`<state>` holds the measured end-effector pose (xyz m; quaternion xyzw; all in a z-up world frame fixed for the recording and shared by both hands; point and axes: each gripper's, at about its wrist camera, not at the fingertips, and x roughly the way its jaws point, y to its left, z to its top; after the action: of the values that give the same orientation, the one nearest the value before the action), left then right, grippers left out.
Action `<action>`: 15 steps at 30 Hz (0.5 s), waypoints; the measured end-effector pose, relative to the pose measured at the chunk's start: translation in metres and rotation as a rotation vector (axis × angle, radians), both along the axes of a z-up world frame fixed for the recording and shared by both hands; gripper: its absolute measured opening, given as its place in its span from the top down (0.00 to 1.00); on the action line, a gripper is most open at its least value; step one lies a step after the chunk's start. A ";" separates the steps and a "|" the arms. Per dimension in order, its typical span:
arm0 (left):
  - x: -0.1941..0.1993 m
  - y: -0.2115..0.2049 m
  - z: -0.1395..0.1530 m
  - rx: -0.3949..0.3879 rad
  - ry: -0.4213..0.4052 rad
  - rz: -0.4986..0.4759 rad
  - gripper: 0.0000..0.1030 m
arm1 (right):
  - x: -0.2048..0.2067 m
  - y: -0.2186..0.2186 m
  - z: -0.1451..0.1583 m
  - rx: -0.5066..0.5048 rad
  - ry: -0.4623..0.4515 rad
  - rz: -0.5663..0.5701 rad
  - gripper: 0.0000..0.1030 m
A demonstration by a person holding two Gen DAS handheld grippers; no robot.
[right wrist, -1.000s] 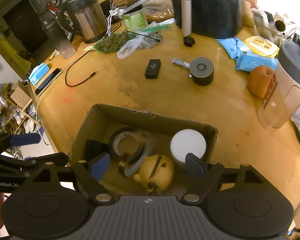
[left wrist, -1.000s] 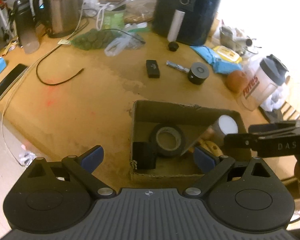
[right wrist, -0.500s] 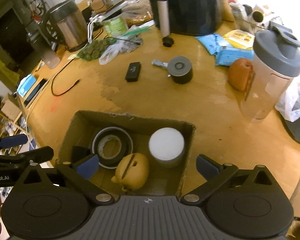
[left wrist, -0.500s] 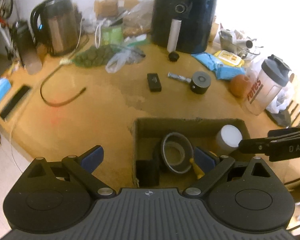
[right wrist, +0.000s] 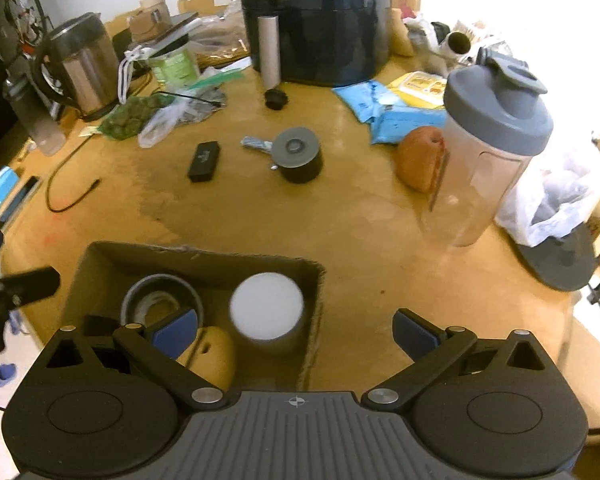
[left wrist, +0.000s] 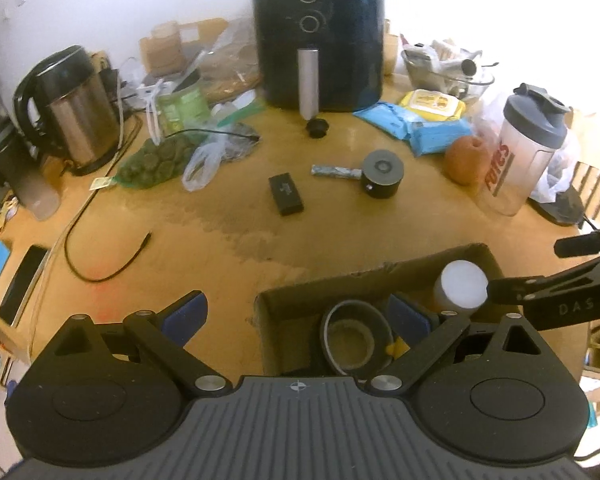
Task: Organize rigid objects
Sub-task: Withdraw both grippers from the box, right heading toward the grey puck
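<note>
Both grippers hang tilted downward over the wooden table. The right gripper has just been spreading its jaws; they stand wide apart and empty above the cardboard box's near right corner. The left gripper is likewise agape, holding nothing. Inside the box sit a tape roll, a white-lidded jar and a tan piggy bank.

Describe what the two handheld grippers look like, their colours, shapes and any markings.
Both the left gripper and right gripper are matte black, with a ribbed grey body, two round black discs, angled link arms with silver pivots, and blue finger pads. White "DAS" lettering marks the right gripper's side.
</note>
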<state>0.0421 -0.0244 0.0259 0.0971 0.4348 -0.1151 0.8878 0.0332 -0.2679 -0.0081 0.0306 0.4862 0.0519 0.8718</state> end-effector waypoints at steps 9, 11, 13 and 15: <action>0.017 -0.003 -0.007 -0.024 0.033 -0.062 0.04 | 0.013 -0.001 -0.002 0.004 0.004 -0.028 0.00; 0.020 -0.003 -0.009 -0.027 0.042 -0.071 0.04 | 0.018 0.000 -0.003 0.017 0.009 -0.029 0.00; 0.023 -0.002 -0.010 -0.033 0.050 -0.080 0.04 | 0.023 0.002 -0.004 0.020 0.010 -0.026 0.00; 0.026 -0.002 -0.011 -0.042 0.058 -0.090 0.05 | 0.029 0.004 -0.005 0.020 0.011 -0.020 0.00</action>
<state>0.0682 -0.0260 0.0148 0.0944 0.4528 -0.1668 0.8708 0.0625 -0.2641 -0.0127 0.0448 0.4900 0.0479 0.8693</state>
